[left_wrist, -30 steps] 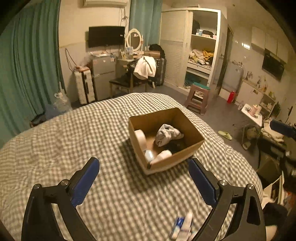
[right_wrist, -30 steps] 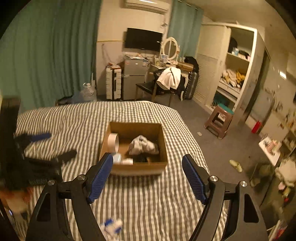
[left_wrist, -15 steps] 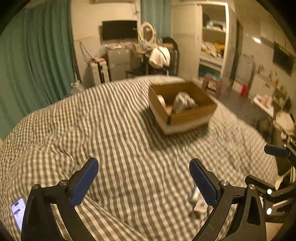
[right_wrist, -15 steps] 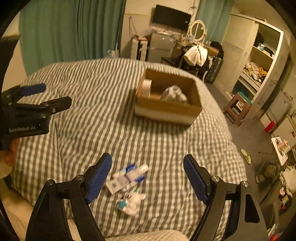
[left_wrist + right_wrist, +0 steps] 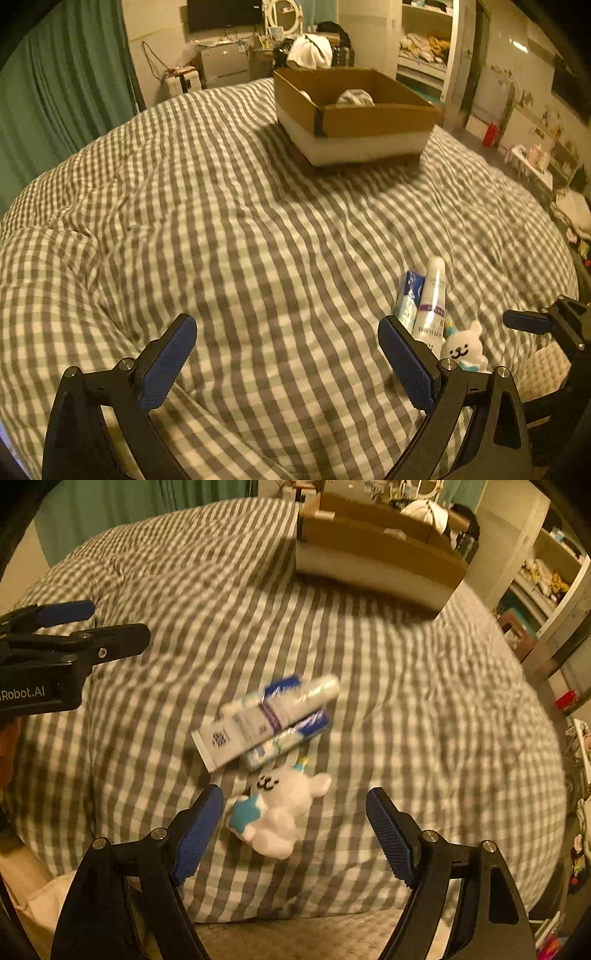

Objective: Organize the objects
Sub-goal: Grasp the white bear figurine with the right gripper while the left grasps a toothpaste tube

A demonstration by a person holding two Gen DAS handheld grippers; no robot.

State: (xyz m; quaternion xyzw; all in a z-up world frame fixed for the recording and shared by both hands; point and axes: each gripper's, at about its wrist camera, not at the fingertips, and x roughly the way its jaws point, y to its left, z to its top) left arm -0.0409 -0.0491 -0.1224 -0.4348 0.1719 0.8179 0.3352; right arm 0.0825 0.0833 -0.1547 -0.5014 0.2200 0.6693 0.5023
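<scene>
A white tube [image 5: 258,723] lies across a blue-and-white box [image 5: 291,731] on the checked bedspread [image 5: 406,709], with a small white plush toy [image 5: 280,812] just in front of them. My right gripper [image 5: 293,834] is open and empty, low over the bed with the plush toy between its fingers' line. My left gripper [image 5: 286,360] is open and empty over bare bedspread; the tube [image 5: 432,299], box [image 5: 408,295] and plush toy [image 5: 463,349] lie beside its right finger. A cardboard box [image 5: 354,114] holding a white cloth [image 5: 355,98] stands farther back.
The cardboard box also shows at the top of the right wrist view [image 5: 376,550]. The left gripper appears at the left edge of the right wrist view [image 5: 66,642]. The bed's near edge [image 5: 295,923] lies below the right gripper. Shelves and furniture stand beyond the bed.
Both grippers have pulled back from the cardboard box and dropped low toward the bed's near side. The tube, box and plush toy are now close in front of the right gripper.
</scene>
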